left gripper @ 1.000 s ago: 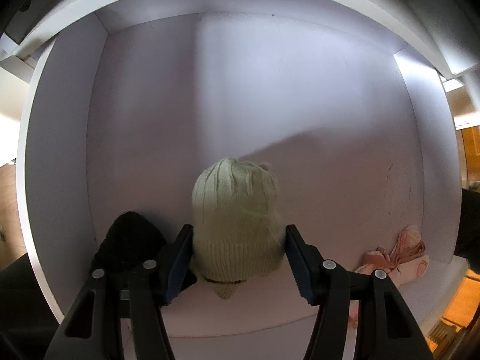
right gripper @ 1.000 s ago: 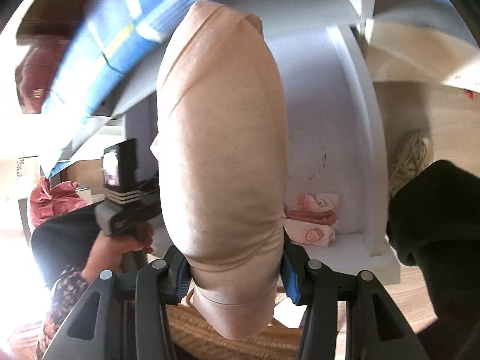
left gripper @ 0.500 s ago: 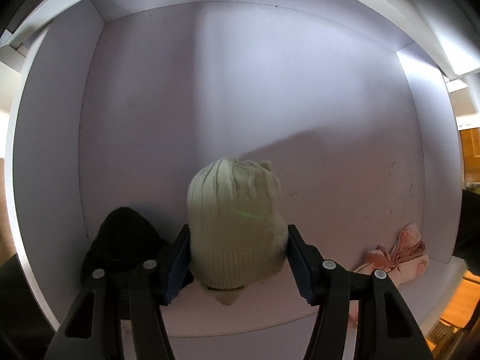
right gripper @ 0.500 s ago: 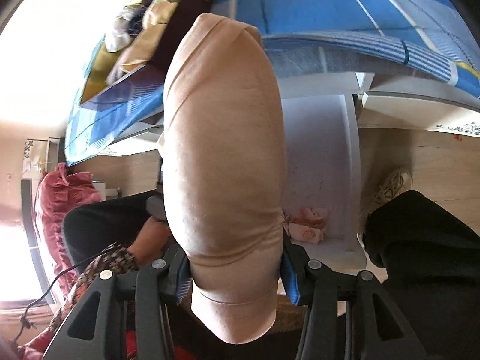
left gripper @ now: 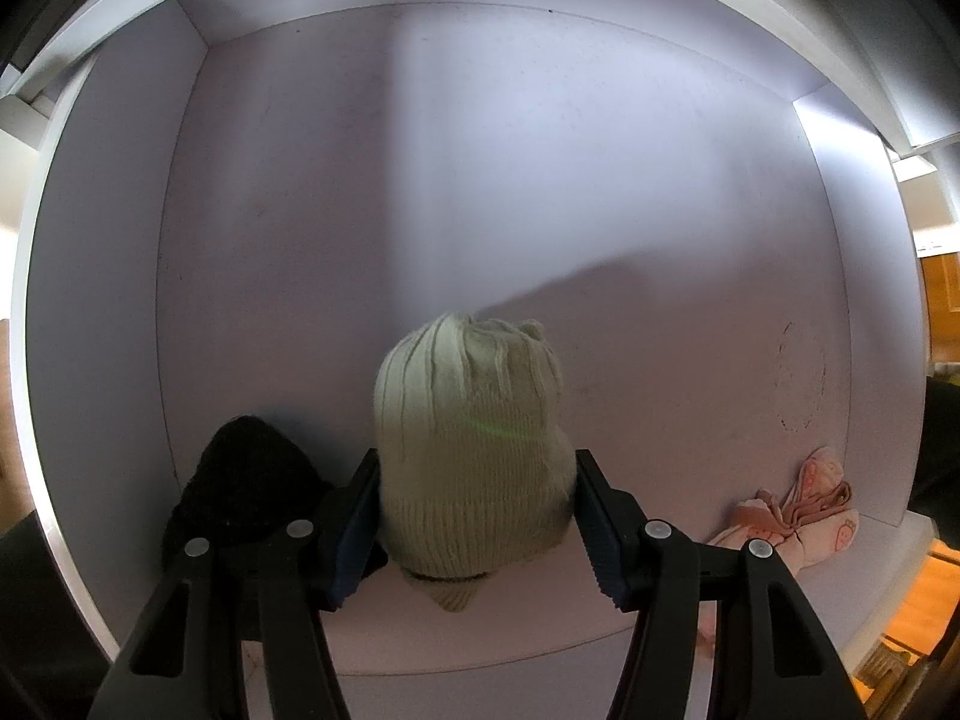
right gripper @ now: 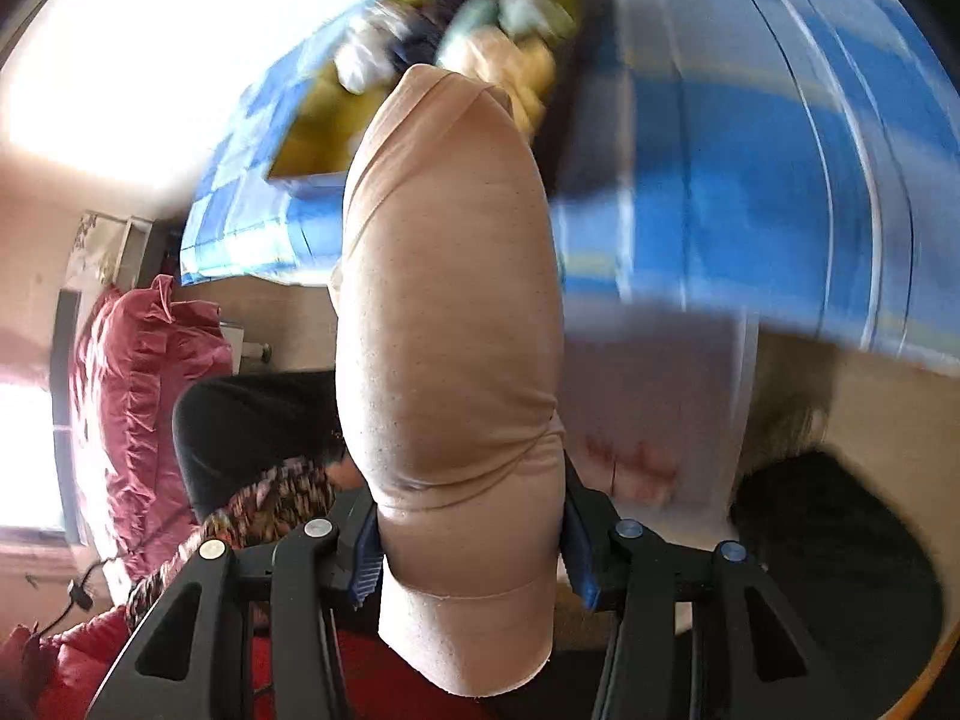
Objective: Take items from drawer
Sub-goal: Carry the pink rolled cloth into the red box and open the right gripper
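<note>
In the left wrist view I look straight down into a white drawer (left gripper: 120,300). My left gripper (left gripper: 477,531) is shut on a pale green knitted hat (left gripper: 471,450), its blue pads pressing both sides. A black knitted item (left gripper: 246,480) lies just left of it on the drawer floor. A pink bundle with a strawberry print (left gripper: 798,516) sits in the near right corner. In the right wrist view my right gripper (right gripper: 471,549) is shut on a rolled beige garment (right gripper: 450,330), held high above the drawer, which shows only as a blur.
A bed with a blue checked cover (right gripper: 720,180) carries a pile of clothes (right gripper: 450,48). A red ruffled cushion (right gripper: 138,408) lies at left. A person's dark trouser leg (right gripper: 840,552) and patterned sleeve (right gripper: 270,498) are near the right gripper.
The right gripper has risen with the beige garment and rolled; the bed now fills its view instead of the drawer. The left gripper has sunk slightly toward the drawer floor with the green hat.
</note>
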Demonstrator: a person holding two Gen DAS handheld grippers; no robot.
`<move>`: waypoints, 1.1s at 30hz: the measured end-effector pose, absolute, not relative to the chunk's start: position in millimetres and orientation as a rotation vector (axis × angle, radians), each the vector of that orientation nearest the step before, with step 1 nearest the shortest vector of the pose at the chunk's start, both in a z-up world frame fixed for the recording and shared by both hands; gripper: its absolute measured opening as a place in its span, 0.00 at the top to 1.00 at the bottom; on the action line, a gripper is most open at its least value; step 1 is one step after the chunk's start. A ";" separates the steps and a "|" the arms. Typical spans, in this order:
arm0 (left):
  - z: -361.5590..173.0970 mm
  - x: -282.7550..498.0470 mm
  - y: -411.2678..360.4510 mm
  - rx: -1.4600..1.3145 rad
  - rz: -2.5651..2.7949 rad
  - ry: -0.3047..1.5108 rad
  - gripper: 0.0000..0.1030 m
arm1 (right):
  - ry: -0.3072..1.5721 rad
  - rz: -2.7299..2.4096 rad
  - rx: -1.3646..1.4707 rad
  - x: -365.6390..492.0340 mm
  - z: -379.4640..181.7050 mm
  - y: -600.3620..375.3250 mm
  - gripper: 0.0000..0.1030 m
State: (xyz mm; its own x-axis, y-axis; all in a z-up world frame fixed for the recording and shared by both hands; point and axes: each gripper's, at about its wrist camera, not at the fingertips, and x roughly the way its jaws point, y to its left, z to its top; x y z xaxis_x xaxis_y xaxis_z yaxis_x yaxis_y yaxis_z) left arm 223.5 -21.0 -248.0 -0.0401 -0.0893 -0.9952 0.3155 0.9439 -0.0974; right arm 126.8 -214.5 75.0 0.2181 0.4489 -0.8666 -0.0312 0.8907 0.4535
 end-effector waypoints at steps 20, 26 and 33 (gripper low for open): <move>-244.7 227.3 -30.5 0.186 -0.342 1.593 0.41 | 1.167 0.296 -0.857 311.8 60.4 -38.8 0.52; -239.1 223.1 -31.9 0.190 -0.349 1.596 0.41 | 1.155 0.295 -0.851 324.1 45.9 -38.1 0.48; -234.5 219.0 -36.2 0.200 -0.347 1.590 0.41 | 1.116 0.327 -0.557 310.0 96.0 -73.2 0.45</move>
State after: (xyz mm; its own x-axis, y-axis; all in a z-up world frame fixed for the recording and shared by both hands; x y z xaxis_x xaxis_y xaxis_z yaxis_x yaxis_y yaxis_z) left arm 219.0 -36.2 -234.5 -0.0532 -0.0845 -0.9950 0.3376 0.9362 -0.0976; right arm 310.0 -73.2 96.0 0.4121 -0.0263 -0.9107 -0.5139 0.8187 -0.2562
